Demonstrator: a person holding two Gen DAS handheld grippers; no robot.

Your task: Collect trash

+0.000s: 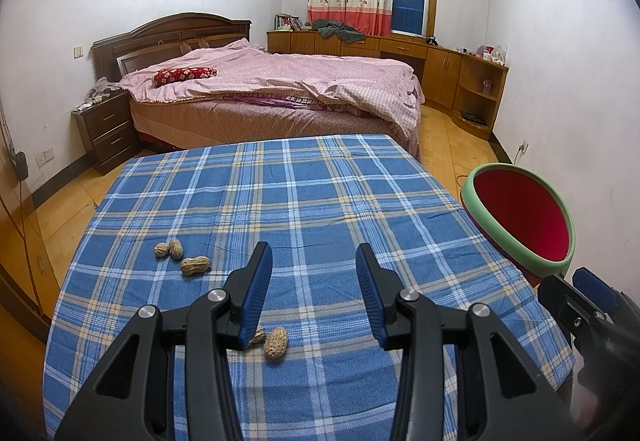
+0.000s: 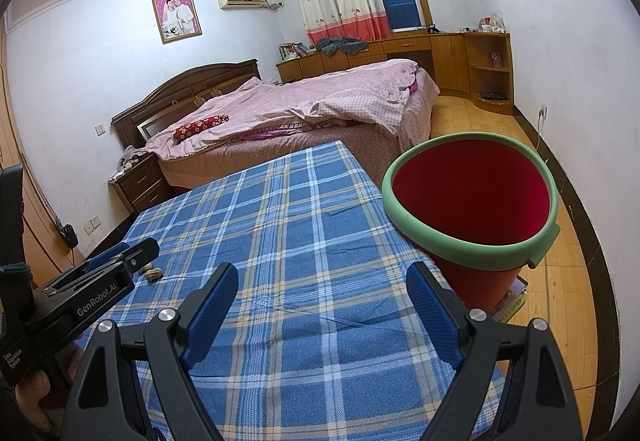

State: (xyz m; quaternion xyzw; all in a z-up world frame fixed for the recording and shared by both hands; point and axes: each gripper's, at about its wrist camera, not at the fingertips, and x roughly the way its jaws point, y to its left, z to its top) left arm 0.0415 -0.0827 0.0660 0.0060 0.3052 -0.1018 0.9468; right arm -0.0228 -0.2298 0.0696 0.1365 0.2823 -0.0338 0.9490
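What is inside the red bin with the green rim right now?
The red bin shows only bare red inner wall in both views; no trash is visible. Its bottom is hidden below the green rim, so anything lying there cannot be seen.

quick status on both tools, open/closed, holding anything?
Left tool: open, holding nothing, above the checked cloth, peanut below it.
Right tool: open wide, holding nothing, red bin beside the table.

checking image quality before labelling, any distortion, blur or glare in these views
Left wrist view: strong fisheye bending of the blue plaid tablecloth, dark corners, tan peanut shells sharp. Right wrist view: same bending, red bin with green rim sharp, no glare, even indoor light.
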